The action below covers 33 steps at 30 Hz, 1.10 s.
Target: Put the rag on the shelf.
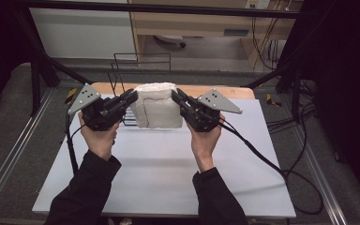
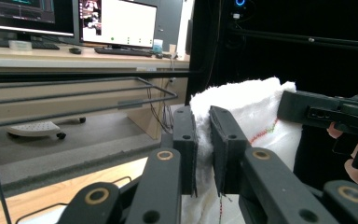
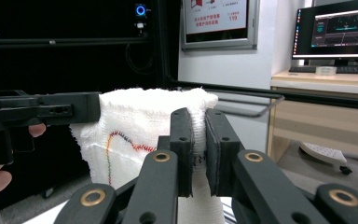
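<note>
White table top point(image 1: 168, 178), wooden strip at far edge point(image 1: 229, 91), black wire rack point(image 1: 122, 84) standing on it

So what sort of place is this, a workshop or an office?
Probably a lab set up for recording: a white table inside a black frame, computer monitors on a desk nearby, and hand-held grippers lifting a white towel.

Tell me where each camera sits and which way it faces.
High view: above the person's side, looking forward and down at the table; both forearms, left gripper and right gripper show.
Left gripper view: rides the left gripper, looking along its fingers clamped on the white towel.
Right gripper view: rides the right gripper, fingers clamped on the towel.
Both gripper views share the towel and wire rack.
</note>
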Each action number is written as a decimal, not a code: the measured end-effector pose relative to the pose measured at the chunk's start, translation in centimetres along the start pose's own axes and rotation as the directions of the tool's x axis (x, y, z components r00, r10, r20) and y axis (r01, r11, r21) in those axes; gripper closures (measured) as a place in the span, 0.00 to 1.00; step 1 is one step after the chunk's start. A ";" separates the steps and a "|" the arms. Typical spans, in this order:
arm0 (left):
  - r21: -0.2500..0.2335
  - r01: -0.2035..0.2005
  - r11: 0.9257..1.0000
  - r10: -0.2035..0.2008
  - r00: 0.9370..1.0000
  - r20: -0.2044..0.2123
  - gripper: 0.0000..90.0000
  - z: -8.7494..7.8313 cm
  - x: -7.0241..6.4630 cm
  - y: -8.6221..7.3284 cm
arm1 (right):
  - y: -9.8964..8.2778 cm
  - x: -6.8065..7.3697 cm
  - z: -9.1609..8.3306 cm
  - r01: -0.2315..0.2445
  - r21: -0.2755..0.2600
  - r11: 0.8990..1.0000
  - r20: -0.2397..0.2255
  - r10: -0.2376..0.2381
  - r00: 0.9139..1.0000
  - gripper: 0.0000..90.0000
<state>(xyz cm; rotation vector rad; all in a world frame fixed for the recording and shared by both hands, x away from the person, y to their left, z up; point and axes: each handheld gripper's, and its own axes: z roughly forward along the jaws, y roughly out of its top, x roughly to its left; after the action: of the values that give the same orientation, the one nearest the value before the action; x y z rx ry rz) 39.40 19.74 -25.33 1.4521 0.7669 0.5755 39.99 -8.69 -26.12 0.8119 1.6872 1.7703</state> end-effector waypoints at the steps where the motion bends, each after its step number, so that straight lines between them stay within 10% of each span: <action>1: -0.002 0.002 1.000 -0.002 1.000 -0.002 0.90 0.0 0.1 0.1 | 0.2 0.0 0.2 0.001 -0.001 1.000 0.001 -0.001 1.000 0.92; 33: -0.063 -0.007 0.998 0.003 0.998 -0.066 0.90 0.9 3.7 6.1 | 5.3 0.2 5.8 0.013 -0.051 0.999 0.023 -0.012 1.000 0.92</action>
<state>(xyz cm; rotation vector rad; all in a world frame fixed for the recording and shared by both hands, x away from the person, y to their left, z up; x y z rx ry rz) 43.12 22.33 -19.73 1.3824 0.7902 0.6487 44.27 -4.98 -20.61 0.7940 1.6222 1.7823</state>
